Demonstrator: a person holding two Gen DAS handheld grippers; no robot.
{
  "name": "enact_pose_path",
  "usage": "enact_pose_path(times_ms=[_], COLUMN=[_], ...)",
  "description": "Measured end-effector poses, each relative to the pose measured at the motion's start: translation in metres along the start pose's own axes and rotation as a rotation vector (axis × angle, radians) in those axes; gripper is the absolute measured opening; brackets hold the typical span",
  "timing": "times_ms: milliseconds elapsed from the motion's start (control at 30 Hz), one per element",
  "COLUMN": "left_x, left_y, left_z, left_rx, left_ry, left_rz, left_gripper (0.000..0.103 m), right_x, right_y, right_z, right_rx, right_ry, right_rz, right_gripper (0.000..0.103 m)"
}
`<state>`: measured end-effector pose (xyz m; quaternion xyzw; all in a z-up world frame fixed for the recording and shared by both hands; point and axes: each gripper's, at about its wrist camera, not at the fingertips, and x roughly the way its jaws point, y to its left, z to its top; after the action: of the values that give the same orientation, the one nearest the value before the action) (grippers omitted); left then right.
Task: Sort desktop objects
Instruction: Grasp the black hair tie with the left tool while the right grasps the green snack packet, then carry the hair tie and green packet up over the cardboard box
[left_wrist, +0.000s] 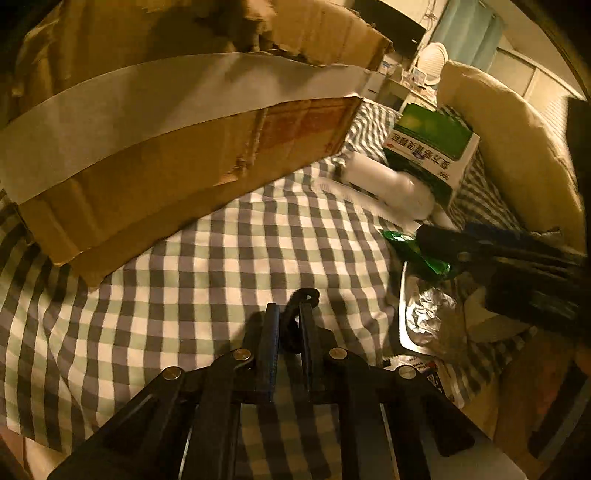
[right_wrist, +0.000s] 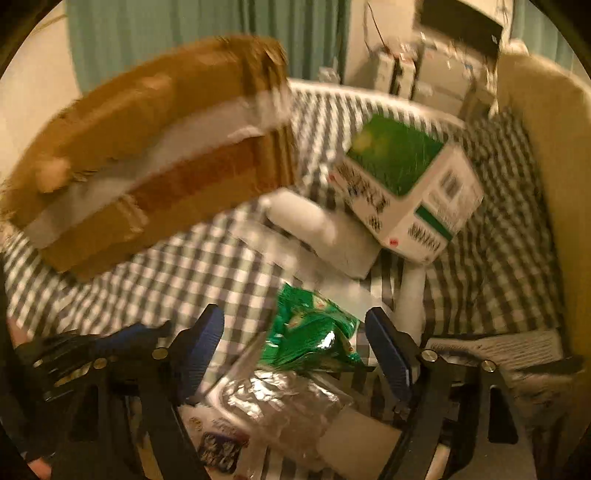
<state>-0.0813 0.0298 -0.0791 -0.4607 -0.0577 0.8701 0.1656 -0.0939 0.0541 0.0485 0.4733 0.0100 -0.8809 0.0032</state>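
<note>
My left gripper is shut on a small black clip-like object, held above the checked cloth. A taped cardboard box lies ahead and to its left. My right gripper is open, its fingers on either side of a green foil packet that lies on the cloth; it shows in the left wrist view beside that green foil packet. A green and white medicine box and a white bottle lie beyond. The right wrist view is blurred.
A silver foil pack lies under the right gripper, with small printed packets near it. A beige cushion stands along the right side. The cardboard box also shows at the left in the right wrist view.
</note>
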Motion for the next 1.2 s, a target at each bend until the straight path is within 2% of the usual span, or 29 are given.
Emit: enact_pose_path(times_ms=[33,100,233,267,400,567,733,1067,1200], left_x=[0.000,0.000,0.001,0.001,-0.001,-0.014,-0.030,-0.032,-0.029], left_y=[0.000,-0.002,-0.005,-0.006,-0.005,-0.005,-0.005,-0.010,-0.006], left_z=[0.000,-0.001,-0.003,-0.002,-0.003,-0.005,-0.004,-0.012,-0.017], left_rx=[0.000,0.010,0.036,0.038,0.035,0.024,0.018,0.048,0.040], left_ry=[0.002,0.001,0.003,0.004,-0.002,-0.031,-0.058,-0.014,-0.021], left_rz=[-0.006,-0.008,-0.014,-0.015,-0.029,-0.039,-0.054,-0.008,0.018], left_gripper=[0.011,0.011,0.011,0.011,0.011,0.011,0.011,0.011,0.012], right_x=[0.008,0.018,0.021,0.020,0.008,-0.020,-0.043,-0.063,-0.065], right_y=[-0.002,-0.005,-0.008,-0.010,-0.014,-0.004,0.006,0.010,0.012], right_z=[0.000,-0.003,-0.006,-0.007,-0.012,-0.021,-0.034,-0.040,-0.045], right_rx=[0.006,0.009,0.016,0.021,0.049,0.022,0.002,0.017,0.020], right_ry=[0.031,0.073,0.092,0.087,0.053,-0.018,-0.048,-0.071,-0.076], right_rz=[0.002,-0.001,0.006,0.001,0.032,0.086,0.112,0.125,0.133], right_gripper=[0.072,0.061,0.049,0.040,0.039,0.038,0.038,0.038,0.039])
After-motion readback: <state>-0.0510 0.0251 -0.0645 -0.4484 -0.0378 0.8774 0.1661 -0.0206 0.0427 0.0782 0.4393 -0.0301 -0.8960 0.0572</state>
